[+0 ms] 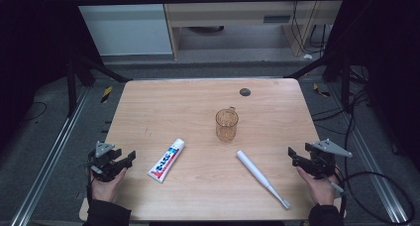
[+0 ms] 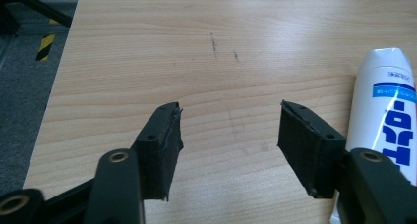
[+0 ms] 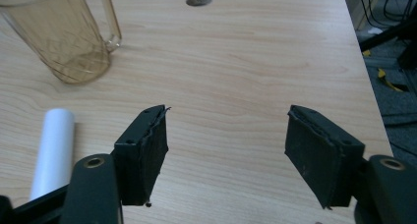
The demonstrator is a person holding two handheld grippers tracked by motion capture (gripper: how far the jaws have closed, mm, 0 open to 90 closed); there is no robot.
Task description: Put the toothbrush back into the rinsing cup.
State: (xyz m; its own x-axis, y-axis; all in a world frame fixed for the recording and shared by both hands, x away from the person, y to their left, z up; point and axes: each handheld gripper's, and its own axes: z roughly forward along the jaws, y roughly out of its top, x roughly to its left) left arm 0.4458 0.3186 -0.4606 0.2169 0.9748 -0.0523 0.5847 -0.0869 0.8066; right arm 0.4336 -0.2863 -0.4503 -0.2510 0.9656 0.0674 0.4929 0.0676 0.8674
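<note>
Two grippers spread, nothing held

From the high view, I hold my left gripper (image 1: 130, 158) at the near left edge of the wooden table (image 1: 198, 94) and my right gripper (image 1: 292, 155) at the near right edge. Between them lie a toothpaste tube (image 1: 167, 160), a white toothbrush (image 1: 261, 177) and, farther back, an upright amber cup (image 1: 227, 124); a dark round disc (image 1: 244, 92) sits near the far edge.

From the left gripper view, my jaws stand wide apart over bare wood, the toothpaste tube (image 2: 384, 116) just beside the right-hand jaw.

From the right gripper view, my jaws are spread and empty, the toothbrush (image 3: 53, 148) handle beside one jaw, the cup (image 3: 64, 35) beyond.
</note>
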